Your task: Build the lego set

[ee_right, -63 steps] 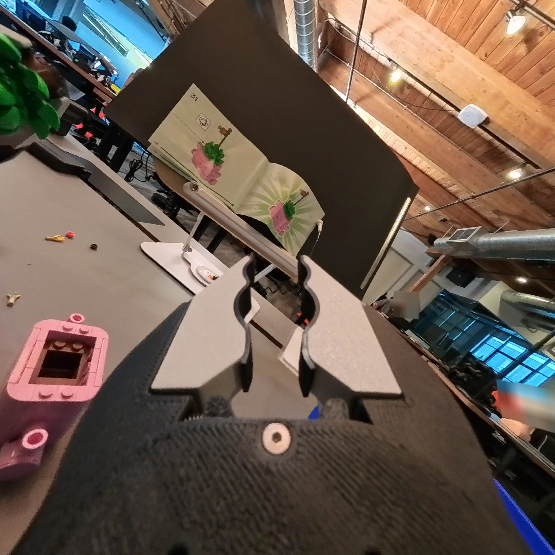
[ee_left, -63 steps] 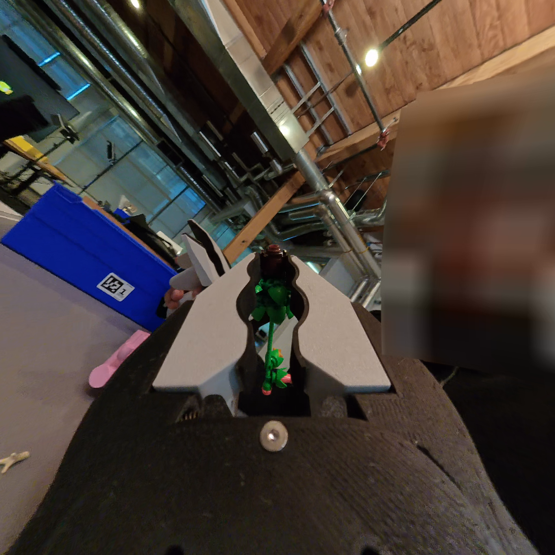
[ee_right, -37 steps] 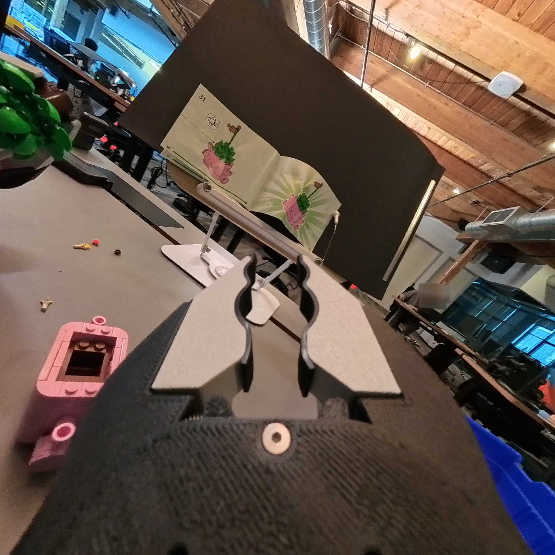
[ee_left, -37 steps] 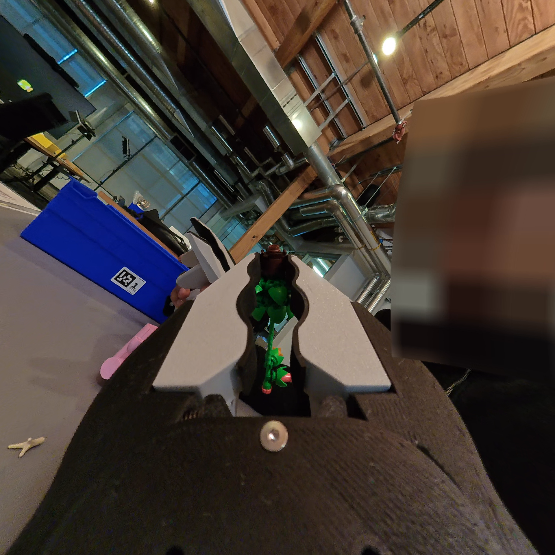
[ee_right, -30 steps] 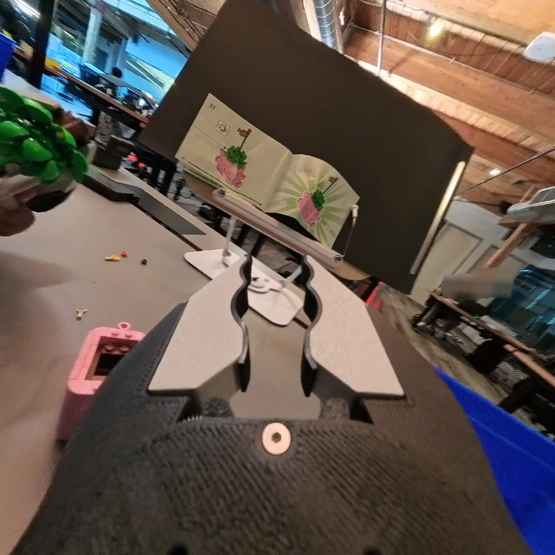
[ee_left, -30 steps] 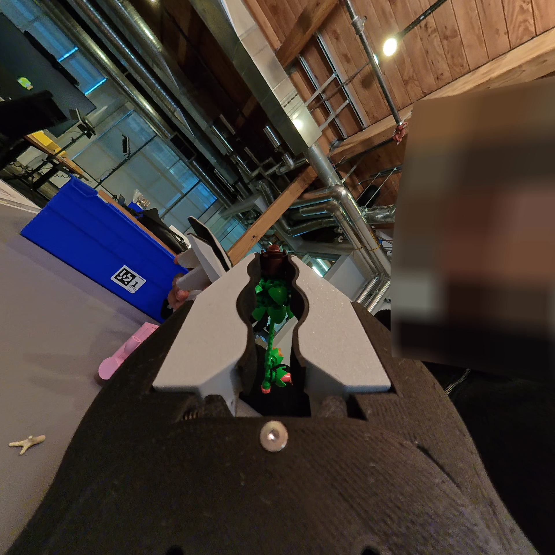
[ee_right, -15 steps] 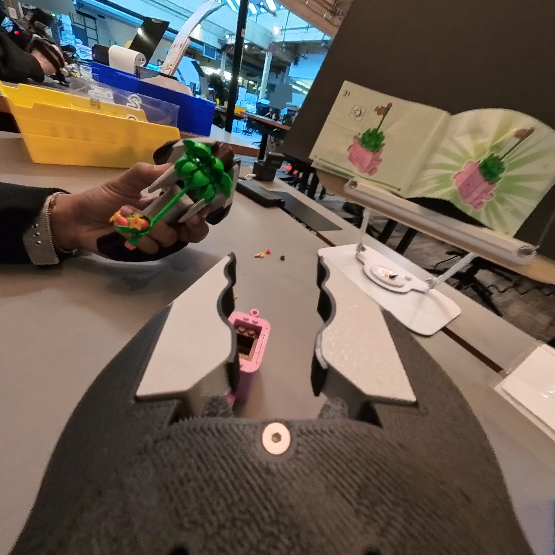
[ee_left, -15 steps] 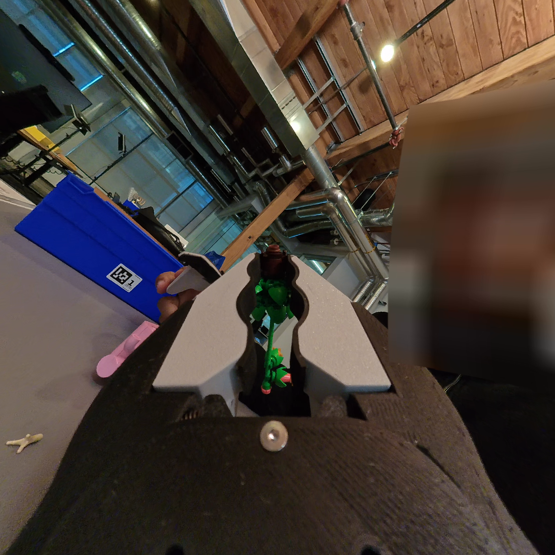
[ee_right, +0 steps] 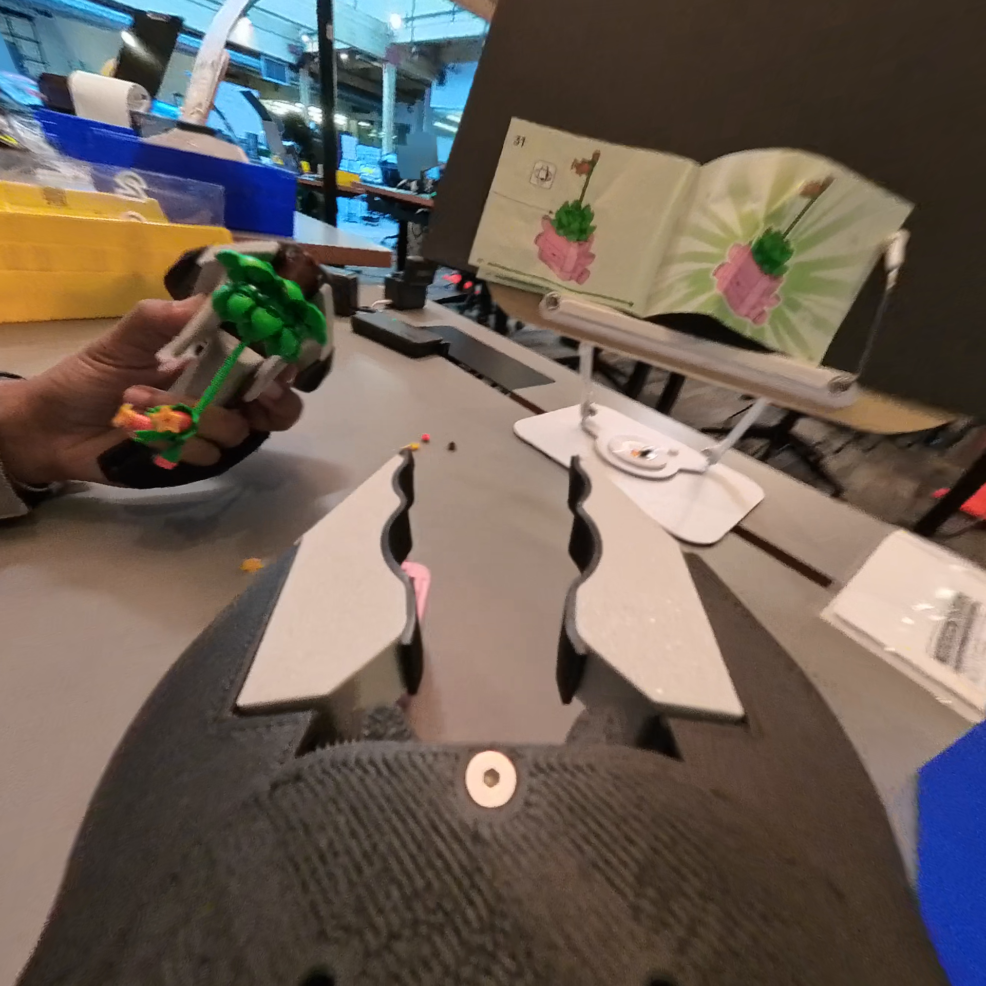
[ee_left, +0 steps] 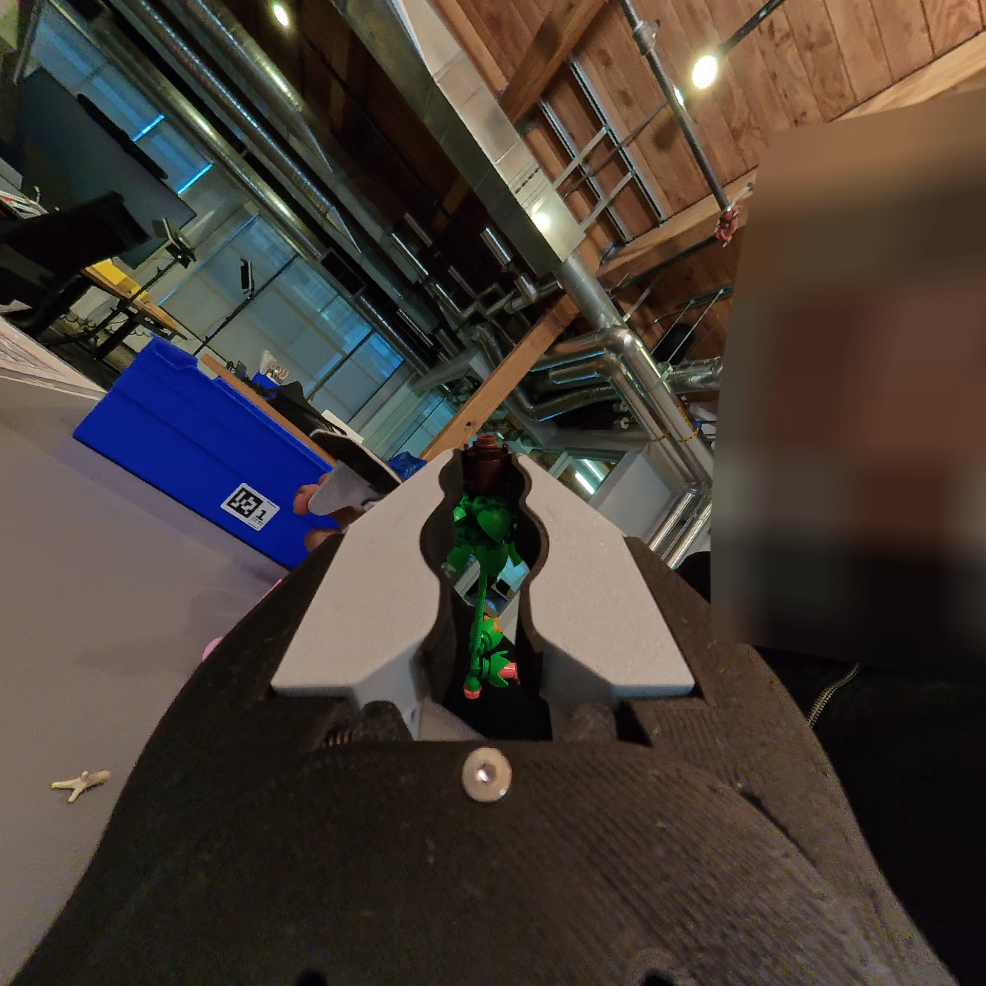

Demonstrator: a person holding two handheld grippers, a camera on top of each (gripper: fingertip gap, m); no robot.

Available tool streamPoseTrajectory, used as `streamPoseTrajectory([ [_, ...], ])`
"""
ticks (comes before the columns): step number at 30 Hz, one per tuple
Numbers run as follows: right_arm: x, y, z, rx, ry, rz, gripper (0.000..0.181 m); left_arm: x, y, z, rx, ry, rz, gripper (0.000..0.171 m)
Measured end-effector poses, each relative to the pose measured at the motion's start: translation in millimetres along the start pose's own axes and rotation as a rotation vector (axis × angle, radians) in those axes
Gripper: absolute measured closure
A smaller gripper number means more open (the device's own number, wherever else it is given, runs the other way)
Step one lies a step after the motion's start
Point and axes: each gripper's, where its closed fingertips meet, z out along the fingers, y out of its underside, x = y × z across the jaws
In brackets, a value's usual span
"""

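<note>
My left gripper (ee_left: 484, 459) is shut on the green plant build (ee_left: 483, 539), gripping its dark brown base at the fingertips, with the green stem and small orange-pink flowers hanging back between the fingers. In the right wrist view that plant build (ee_right: 267, 315) is held above the table at the left in the left gripper (ee_right: 251, 320). My right gripper (ee_right: 488, 475) is open and empty, low over the table. The pink pot (ee_right: 419, 581) lies just under it, mostly hidden behind its left finger. The right gripper's fingertips (ee_left: 347, 480) show in the left wrist view.
An open instruction booklet (ee_right: 667, 224) rests on a white stand (ee_right: 656, 480) at the back right. Small loose pieces (ee_right: 427, 440) lie on the grey table (ee_right: 133, 587). A blue bin (ee_left: 197, 443) stands at the table's right side, a yellow bin (ee_right: 80, 256) far left. A tan branch piece (ee_left: 80, 783) lies near the left gripper. From either gripper's tips it is about 15 centimeters to the tan branch piece (ee_left: 80, 783).
My right gripper has swung left and tipped down over the pink pot, and its jaws have opened wider. My left gripper has kept hold of the plant build and barely moved.
</note>
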Motion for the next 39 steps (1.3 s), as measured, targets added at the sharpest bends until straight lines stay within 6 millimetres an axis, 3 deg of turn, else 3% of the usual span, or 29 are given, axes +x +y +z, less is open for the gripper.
streamPoseTrajectory([
  [5, -30, 1, -12, -0.097, -0.267, 0.233, 0.115, -1, -4, -3, 0.017, 0.005, -0.015, 0.158],
  [10, -52, 43, -15, -0.328, -0.354, 0.096, 0.095, -2, -7, -5, 0.037, 0.021, -0.043, 0.158],
  [14, -52, 61, -11, -0.383, -0.341, 0.083, 0.098, -2, -8, -6, 0.042, 0.023, -0.050, 0.158],
  [26, -41, 102, -22, -0.591, -0.305, 0.019, 0.109, -2, -8, -7, 0.046, 0.029, -0.061, 0.158],
  [39, -17, 115, -29, -0.658, -0.203, -0.008, 0.115, -3, -8, -7, 0.047, 0.031, -0.067, 0.158],
])
